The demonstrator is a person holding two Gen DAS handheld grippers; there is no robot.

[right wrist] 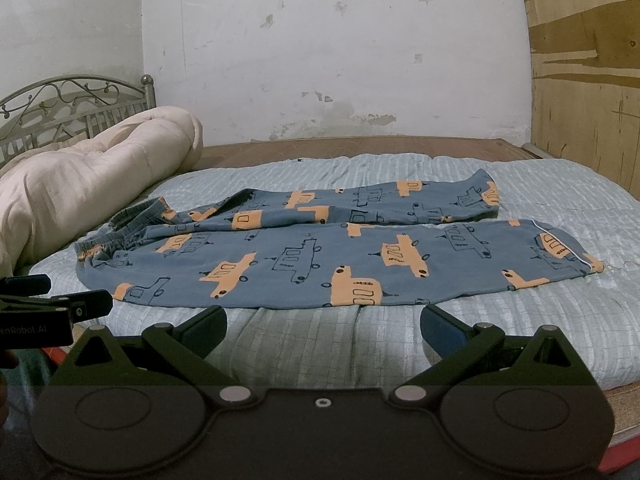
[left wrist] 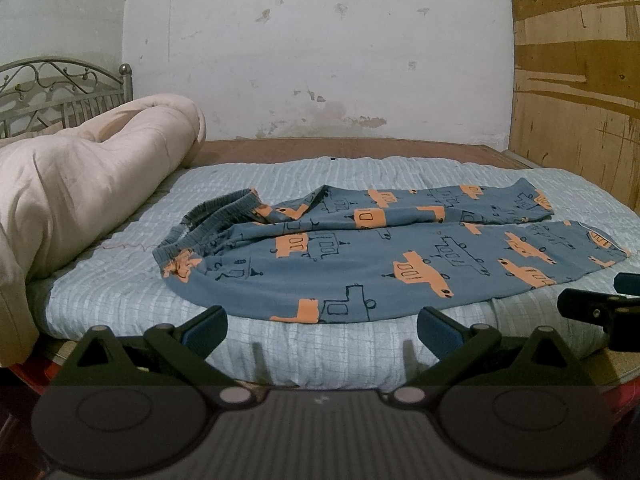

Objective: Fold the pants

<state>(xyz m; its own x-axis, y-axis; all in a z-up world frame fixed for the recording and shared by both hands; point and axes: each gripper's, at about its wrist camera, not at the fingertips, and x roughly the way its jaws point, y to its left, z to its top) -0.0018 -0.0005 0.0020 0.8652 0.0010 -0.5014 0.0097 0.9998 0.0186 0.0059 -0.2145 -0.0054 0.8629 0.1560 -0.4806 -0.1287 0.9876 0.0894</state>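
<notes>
While the pants (left wrist: 360, 252) lie spread flat on the bed (left wrist: 312, 348), neither gripper touches them. The garment rests near the front edge of the bed, its long axis running parallel to that edge: the waistband (left wrist: 208, 220) points toward the left end, where a rolled comforter (left wrist: 92, 176) lies, and the two leg cuffs point toward the right end. The legs lie side by side, one nearer the front edge and one behind it.

The left gripper (left wrist: 320, 330) hovers just short of the front edge, facing the seat and upper-leg region; the waistband lies ahead and to its left. The right gripper (right wrist: 322, 330) hovers at the same edge, facing the lower half of the near leg (right wrist: 360, 264); the cuffs lie ahead and to its right. The left gripper is therefore judged the nearer one for the waistband end, the right for the cuff end.

Both sets of fingers stand wide apart and hold nothing. The fabric hem lies just beyond the fingertips in each wrist view, without contact. No fold is yet made.
</notes>
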